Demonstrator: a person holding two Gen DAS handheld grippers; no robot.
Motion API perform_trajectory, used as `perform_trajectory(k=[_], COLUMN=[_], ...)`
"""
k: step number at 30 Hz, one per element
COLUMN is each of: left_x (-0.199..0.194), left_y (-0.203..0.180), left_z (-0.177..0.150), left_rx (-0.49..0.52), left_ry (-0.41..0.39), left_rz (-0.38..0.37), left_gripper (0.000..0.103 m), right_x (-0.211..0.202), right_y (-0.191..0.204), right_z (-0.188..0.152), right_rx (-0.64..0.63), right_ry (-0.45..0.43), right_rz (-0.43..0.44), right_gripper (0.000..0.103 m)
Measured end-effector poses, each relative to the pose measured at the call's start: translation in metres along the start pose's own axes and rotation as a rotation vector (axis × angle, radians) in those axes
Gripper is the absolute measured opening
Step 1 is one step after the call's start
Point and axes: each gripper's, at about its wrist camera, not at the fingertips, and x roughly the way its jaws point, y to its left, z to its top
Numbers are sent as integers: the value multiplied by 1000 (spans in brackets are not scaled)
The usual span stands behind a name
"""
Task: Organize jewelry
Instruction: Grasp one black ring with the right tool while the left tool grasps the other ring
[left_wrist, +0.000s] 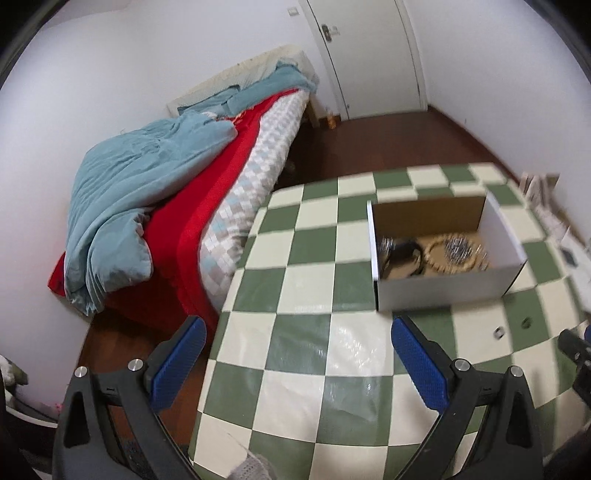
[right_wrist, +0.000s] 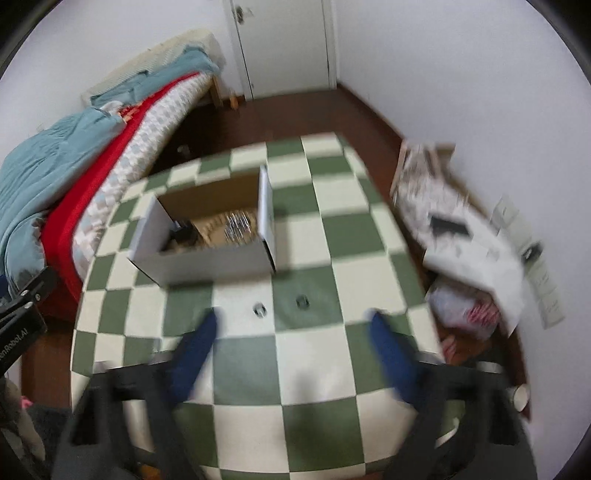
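Observation:
A white cardboard box (left_wrist: 439, 291) stands on the green-and-cream checked table (left_wrist: 306, 288); it also shows in the right wrist view (right_wrist: 207, 264). Inside lie several bracelets: a beaded one (left_wrist: 437, 264), a dark one (left_wrist: 400, 254) and a shiny silver piece (left_wrist: 458, 249). Two small rings lie on the table in front of the box: one silver (right_wrist: 259, 309), one darker (right_wrist: 302, 301). My left gripper (left_wrist: 295, 332) is open and empty, left of the box. My right gripper (right_wrist: 293, 325) is open and empty, just behind the two rings. The right view is blurred.
A bed (left_wrist: 236, 206) with red and teal bedding runs along the table's left edge. Papers and bags (right_wrist: 469, 258) are piled on the floor to the right. A white door (left_wrist: 369, 55) is at the back.

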Motion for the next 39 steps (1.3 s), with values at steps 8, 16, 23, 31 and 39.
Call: perform_trajectory(k=[8, 16, 23, 31, 39], left_x=[39, 55, 53, 47, 45], left_y=[-26, -33, -53, -114, -172], left_z=[-11, -11, -12, -8, -14], left_rx=[53, 50, 57, 118, 228], left_ry=[64, 100, 121, 153, 172], left_rz=[34, 25, -46, -267, -358], left_gripper=[102, 102, 102, 102, 71], right_x=[81, 117, 120, 103, 90], right_y=[-19, -1, 8, -31, -68], right_z=[-19, -19, -19, -21, -25], right_rx=[7, -79, -139, -4, 82], right_ry=[30, -21, -78, -82, -76], right_rz=[27, -6, -47, -7, -35], right_gripper=[57, 53, 12, 12, 12])
